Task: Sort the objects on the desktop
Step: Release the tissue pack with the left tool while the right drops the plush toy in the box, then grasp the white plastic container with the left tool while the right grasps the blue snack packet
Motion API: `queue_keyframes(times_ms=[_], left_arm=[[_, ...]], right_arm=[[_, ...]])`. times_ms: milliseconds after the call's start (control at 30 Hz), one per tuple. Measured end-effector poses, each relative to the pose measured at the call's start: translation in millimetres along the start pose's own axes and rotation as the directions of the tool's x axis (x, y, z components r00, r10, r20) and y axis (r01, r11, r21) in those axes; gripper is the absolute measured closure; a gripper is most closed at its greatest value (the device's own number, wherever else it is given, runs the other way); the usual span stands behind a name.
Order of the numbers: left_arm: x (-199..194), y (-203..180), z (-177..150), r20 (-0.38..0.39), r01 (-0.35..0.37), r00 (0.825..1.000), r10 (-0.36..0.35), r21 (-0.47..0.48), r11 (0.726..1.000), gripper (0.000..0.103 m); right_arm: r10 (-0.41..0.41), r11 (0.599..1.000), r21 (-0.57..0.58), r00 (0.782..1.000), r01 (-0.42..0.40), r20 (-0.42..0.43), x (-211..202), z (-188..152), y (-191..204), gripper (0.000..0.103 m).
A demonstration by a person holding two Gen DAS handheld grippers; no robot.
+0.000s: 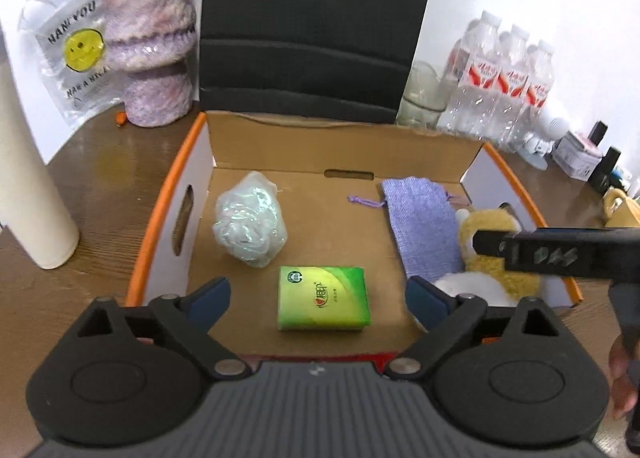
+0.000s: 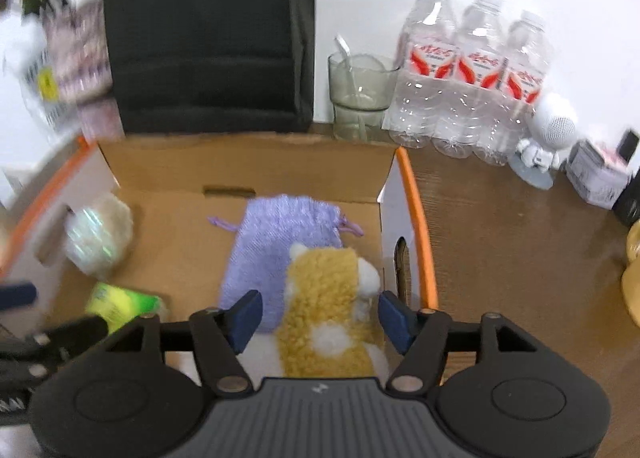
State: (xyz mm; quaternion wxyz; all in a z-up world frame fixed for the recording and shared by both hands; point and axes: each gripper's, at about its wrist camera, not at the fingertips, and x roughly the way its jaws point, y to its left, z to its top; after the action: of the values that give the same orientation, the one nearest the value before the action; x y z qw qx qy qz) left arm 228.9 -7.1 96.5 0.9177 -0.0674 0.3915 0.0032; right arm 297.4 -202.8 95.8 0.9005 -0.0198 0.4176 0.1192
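Tissue pack (image 1: 323,296): green, flat, near box's (image 1: 344,137) front edge.
Plush toy (image 2: 324,298): tan-and-white, fluffy, right wall.
Left tongs (image 1: 318,300): spread, empty.
Right tongs (image 2: 320,316): spread, straddling plush.

Left tongs (image 1: 318,298) and right tongs (image 2: 320,316) both tilted downward, jaws spread wide.

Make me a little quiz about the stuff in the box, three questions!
1. True or false: the green packet lies inside the cardboard box.
2. Which thing does the plush toy partly lie on? A) the purple pouch B) the wrapped bundle C) the water bottles
3. Fill in: both the left tool and the right tool have their jaws ____.

Key: 1 true; 2 A; 3 open, with nothing gripped.
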Motion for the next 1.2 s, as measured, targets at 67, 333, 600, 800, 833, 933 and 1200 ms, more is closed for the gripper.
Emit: queue_keyframes(times_ms=[67,333,600,800,833,933,1200], left_arm=[[-7.1,-0.9,-1.8,0.002,-0.016,1.0,0.016,0.008,1.0,0.003],[-49.4,0.7,-17.5,0.099,-0.074,0.993,0.072,0.021,0.997,0.0],[-86.6,0.6,-79.9,0.339,-0.119,0.938,0.069,0.13,0.984,0.0],[-102.9,8.8,-123.2,0.355,-0.114,0.933,0.062,0.129,0.985,0.0],[-104.7,11.2,-130.0,0.345,-0.105,0.937,0.056,0.124,0.987,0.0],[-108.6,21.2,-153.2,0.291,-0.068,0.956,0.041,0.081,0.994,0.0],[-127.4,38.4,-220.2,0.226,-0.081,0.972,0.065,0.062,0.995,0.0]], right_arm=[[0.043,0.998,0.039,0.999,-0.043,0.012,-12.9,2.3,-2.8,0.02],[0.116,0.993,-0.003,0.99,-0.116,0.081,-53.6,-11.7,10.9,0.02],[0.169,0.985,-0.02,0.944,-0.171,0.282,-97.5,-67.8,16.5,0.013],[0.197,0.98,-0.049,0.94,-0.191,0.278,-102.1,-113.0,28.2,0.013],[0.194,0.981,-0.054,0.942,-0.186,0.273,-102.5,-120.4,30.9,0.013],[0.196,0.98,-0.079,0.945,-0.181,0.262,-106.7,-143.4,38.3,0.013],[0.237,0.97,-0.106,0.947,-0.218,0.218,-130.3,-212.1,45.1,0.013]])
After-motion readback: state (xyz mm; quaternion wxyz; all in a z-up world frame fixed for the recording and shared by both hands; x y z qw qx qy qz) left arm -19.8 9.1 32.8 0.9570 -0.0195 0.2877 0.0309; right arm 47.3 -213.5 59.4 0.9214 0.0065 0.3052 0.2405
